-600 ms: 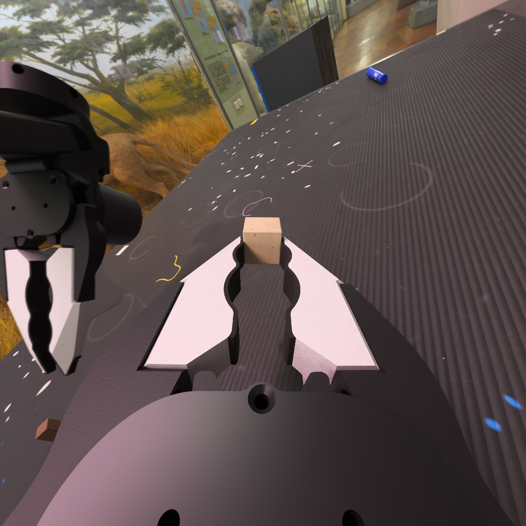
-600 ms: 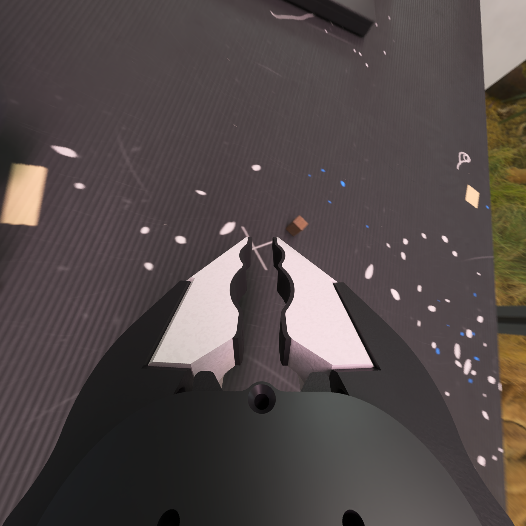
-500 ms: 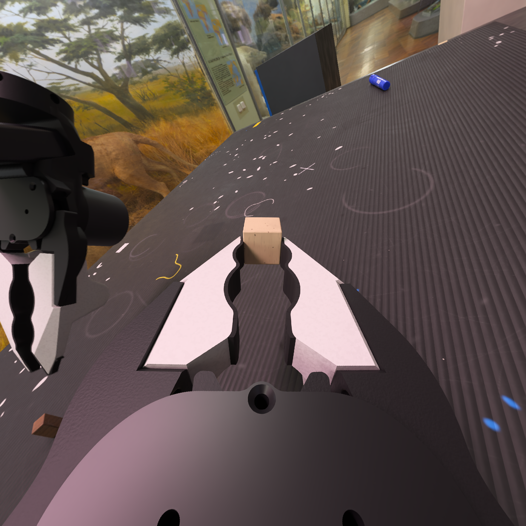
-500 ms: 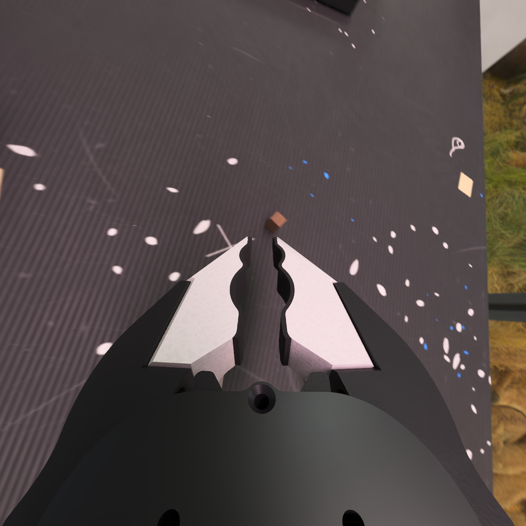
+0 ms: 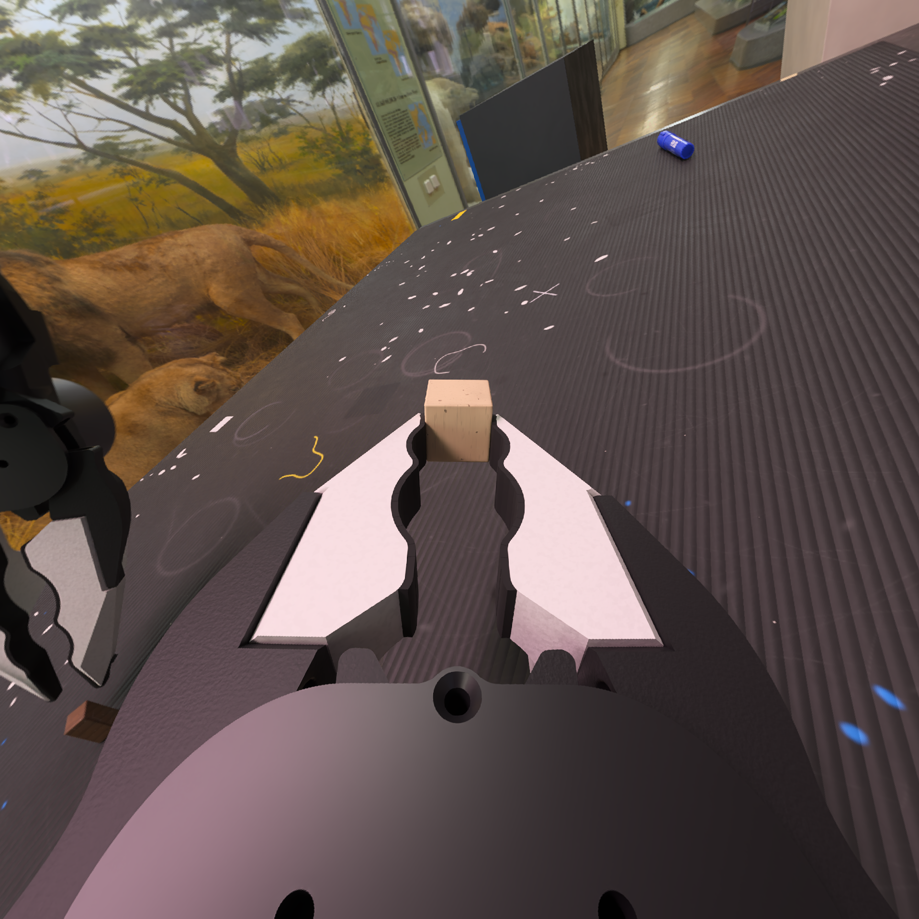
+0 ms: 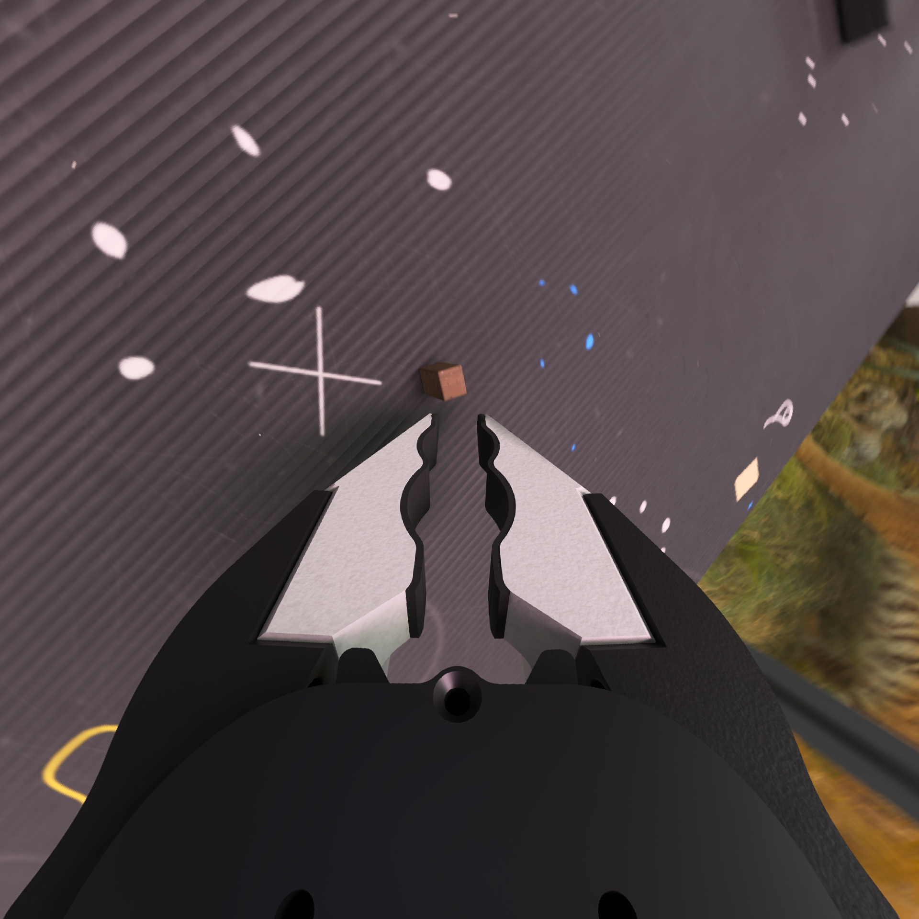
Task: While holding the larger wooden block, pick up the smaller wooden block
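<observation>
My left gripper (image 5: pixel 458 420) is shut on the larger wooden block (image 5: pixel 457 437), a pale cube pinched between its fingertips above the dark table (image 5: pixel 696 447). The smaller wooden block (image 6: pixel 444 380), a dark brown cube, lies on the table just beyond the tips of my right gripper (image 6: pixel 456 416). The right gripper's jaws are a little apart and empty, and do not touch the block. In the left wrist view the right gripper (image 5: pixel 49 631) hangs at the far left, tips down, just above the small block (image 5: pixel 89 721).
A blue cylinder (image 5: pixel 675 144) lies far off on the table. A dark upright panel (image 5: pixel 527 134) stands at the far edge. A white chalk cross (image 6: pixel 320 370) lies left of the small block. The table edge (image 6: pixel 795 457) runs close on the right.
My right gripper has come nearer to the small brown block and turned; the block now sits just ahead of its tips. The left gripper still holds the pale block.
</observation>
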Controlling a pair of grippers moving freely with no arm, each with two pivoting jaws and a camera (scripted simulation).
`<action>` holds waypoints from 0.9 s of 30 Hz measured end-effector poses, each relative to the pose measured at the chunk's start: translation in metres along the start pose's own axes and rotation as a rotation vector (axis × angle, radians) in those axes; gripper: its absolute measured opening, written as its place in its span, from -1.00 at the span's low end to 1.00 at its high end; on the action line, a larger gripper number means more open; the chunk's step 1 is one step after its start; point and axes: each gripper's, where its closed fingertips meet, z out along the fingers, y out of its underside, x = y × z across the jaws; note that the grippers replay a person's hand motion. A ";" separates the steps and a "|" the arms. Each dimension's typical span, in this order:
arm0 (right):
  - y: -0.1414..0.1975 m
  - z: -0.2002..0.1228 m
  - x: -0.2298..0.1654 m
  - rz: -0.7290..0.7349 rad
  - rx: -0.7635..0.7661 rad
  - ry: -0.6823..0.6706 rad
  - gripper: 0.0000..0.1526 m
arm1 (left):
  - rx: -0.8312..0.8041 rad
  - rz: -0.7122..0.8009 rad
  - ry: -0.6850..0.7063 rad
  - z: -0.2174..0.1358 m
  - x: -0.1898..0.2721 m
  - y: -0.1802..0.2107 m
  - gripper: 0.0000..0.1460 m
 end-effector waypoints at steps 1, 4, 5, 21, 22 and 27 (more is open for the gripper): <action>-0.002 0.003 -0.001 -0.059 -0.013 -0.024 -0.79 | 0.001 -0.002 -0.003 -0.001 -0.001 0.000 -0.67; -0.006 0.008 -0.002 -0.145 -0.046 -0.112 -0.77 | 0.002 -0.008 -0.009 -0.002 -0.002 0.000 -0.67; -0.006 0.010 -0.002 -0.162 -0.063 -0.147 -0.77 | 0.003 -0.011 -0.010 -0.002 -0.003 0.000 -0.67; 0.013 -0.066 -0.011 -0.029 -0.140 -0.051 -0.84 | 0.011 -0.019 -0.014 -0.003 -0.004 -0.001 -0.67; 0.016 -0.087 -0.022 0.009 -0.129 -0.006 -0.84 | 0.014 -0.023 -0.018 -0.004 -0.005 -0.001 -0.67; 0.026 -0.186 -0.124 0.240 -0.097 0.219 -0.84 | 0.010 -0.050 -0.060 -0.006 -0.013 0.001 -0.67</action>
